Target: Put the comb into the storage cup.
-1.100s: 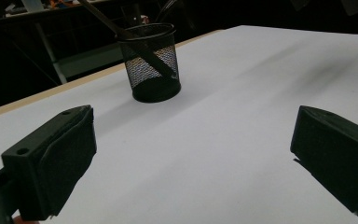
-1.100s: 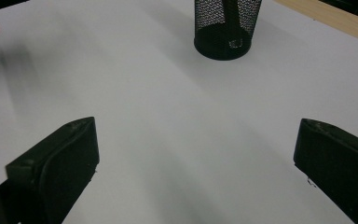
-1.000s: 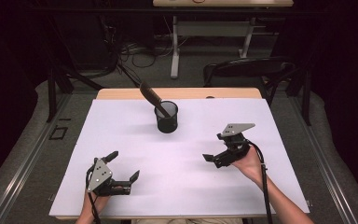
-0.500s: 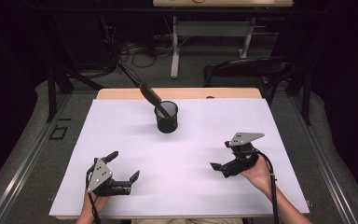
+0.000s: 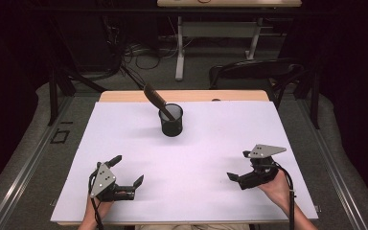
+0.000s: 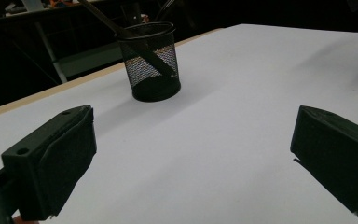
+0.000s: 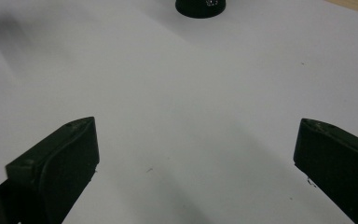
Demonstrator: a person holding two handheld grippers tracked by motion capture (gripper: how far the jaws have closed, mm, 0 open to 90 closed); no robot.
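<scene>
A black mesh cup stands upright on the white table sheet, toward the far middle. A long dark tool leans out of it to the far left. My left gripper rests low near the front left, open, with nothing between its jaws. My right gripper hovers near the front right, open and holding nothing too. In the left gripper view the cup and the leaning tool lie ahead of the left gripper. In the right gripper view the cup's base sits far ahead of the right gripper.
A bare wooden strip runs along the table's far edge. A dark chair stands behind the table at the far right, beside desk legs and floor cables. The white sheet between the grippers and the cup is bare.
My right gripper has drawn back toward the front right of the table, away from the cup. The left gripper and the cup have stayed put.
</scene>
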